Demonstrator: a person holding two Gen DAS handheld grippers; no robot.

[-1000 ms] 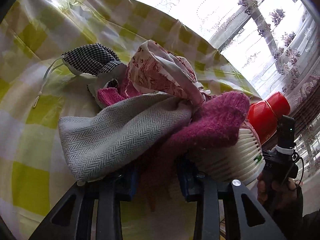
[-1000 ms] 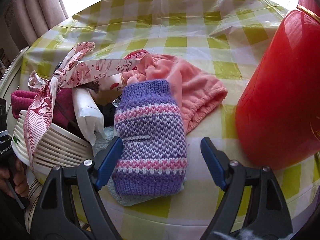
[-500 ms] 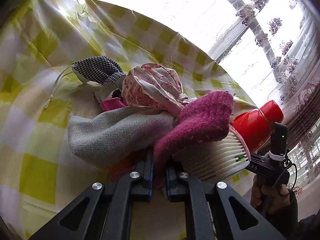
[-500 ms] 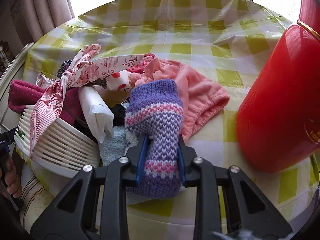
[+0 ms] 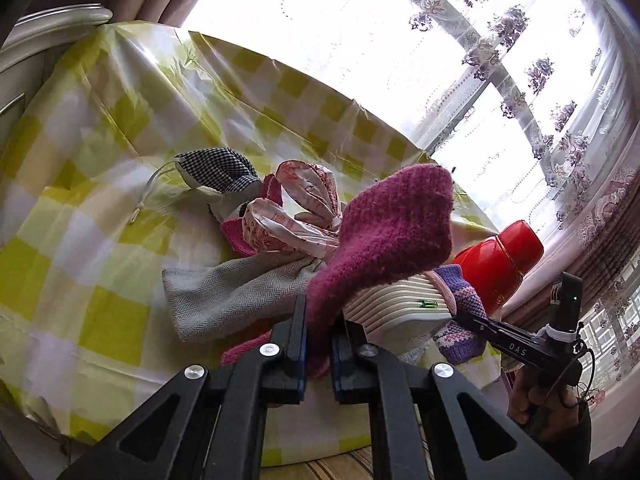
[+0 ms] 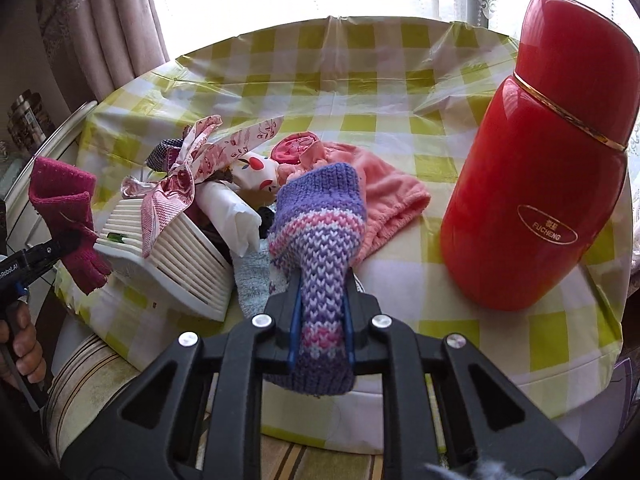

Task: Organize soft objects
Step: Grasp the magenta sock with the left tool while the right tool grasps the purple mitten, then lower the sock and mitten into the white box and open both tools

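My left gripper [image 5: 319, 320] is shut on a magenta knit glove [image 5: 392, 236], held up off the pile; the right wrist view shows that glove [image 6: 60, 196] hanging at the far left. My right gripper [image 6: 322, 292] has its jaws closing, pads pressing a purple-and-pink striped knit glove [image 6: 320, 220] lifted above the table. A tilted white slatted basket [image 6: 180, 256] holds a red-patterned scarf [image 6: 176, 184] and a white cloth roll [image 6: 236, 216]. A pink fleece cap [image 6: 388, 196] lies behind the purple glove. A grey herringbone cloth [image 5: 236, 296] and a checked face mask [image 5: 216, 164] lie beside the basket.
A tall red thermos [image 6: 540, 184] stands at the right of the round table with its yellow-checked cloth [image 6: 360, 92]. A light blue towel [image 6: 252, 280] lies under the basket's edge. Curtained windows stand behind, and a striped seat [image 6: 92, 376] is at the table's near edge.
Both grippers went from open to shut on their gloves and rose, pulling back. The magenta glove came up off the pile; the purple glove lifted off the towel.
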